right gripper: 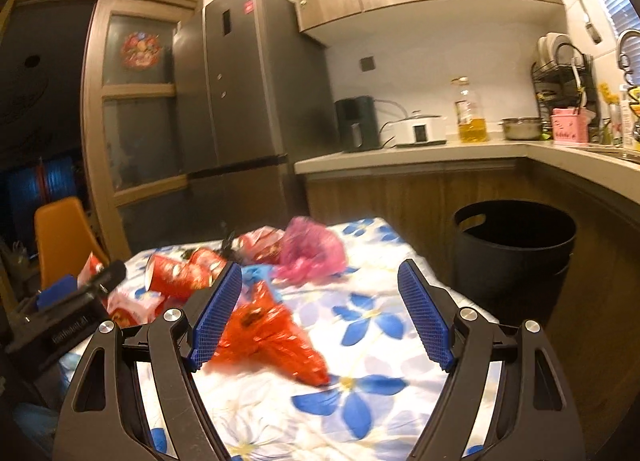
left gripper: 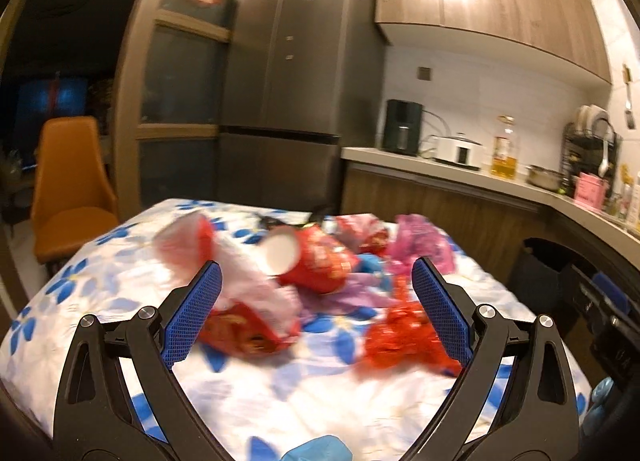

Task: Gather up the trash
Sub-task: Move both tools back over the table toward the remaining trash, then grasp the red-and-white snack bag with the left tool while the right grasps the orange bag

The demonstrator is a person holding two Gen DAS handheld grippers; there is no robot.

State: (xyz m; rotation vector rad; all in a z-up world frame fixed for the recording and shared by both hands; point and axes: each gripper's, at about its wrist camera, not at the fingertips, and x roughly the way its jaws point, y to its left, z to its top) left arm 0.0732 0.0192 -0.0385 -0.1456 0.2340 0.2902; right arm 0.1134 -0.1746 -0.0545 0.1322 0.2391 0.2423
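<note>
- The tabletop (right gripper: 360,413), covered in a soft white cloth printed with blue flowers, lay beneath and ahead of both tools; the cloth looked loose enough to snag, so in my judgement any pick wanted a shallow approach that pinched only the litter.
- The black bin (right gripper: 514,253), round, smooth-walled and with a cut-out handle, stood on the floor beyond the right tool's right jaw, off the tabletop's far corner; it seemed the likely drop point.
- The right tool (right gripper: 320,313) hung with its jaws wide apart and nothing between the blue textured pads. The red foil wrapper (right gripper: 272,341), crinkled, glossy and roughly conical, lay just beside its left jaw, slightly left of the gap. Shifting left to centre it before closing would probably give the surest pinch, taken across the bunched middle, not the thin tail.
- The left tool (left gripper: 318,309) was likewise spread and empty, above the tabletop short of the main heap.
- The red paper cup (left gripper: 308,261), a stiff cylinder tipped on its side with its white mouth showing, lay ahead between the left tool's jaws; a rim-and-wall grip should hold it.
- The pink plastic bag (right gripper: 314,251), thin and crumpled, sat farther ahead of the right tool, towards its left jaw; it would likely compress to almost nothing.
- Blur hid finer print on the remaining red-and-white packets.
</note>
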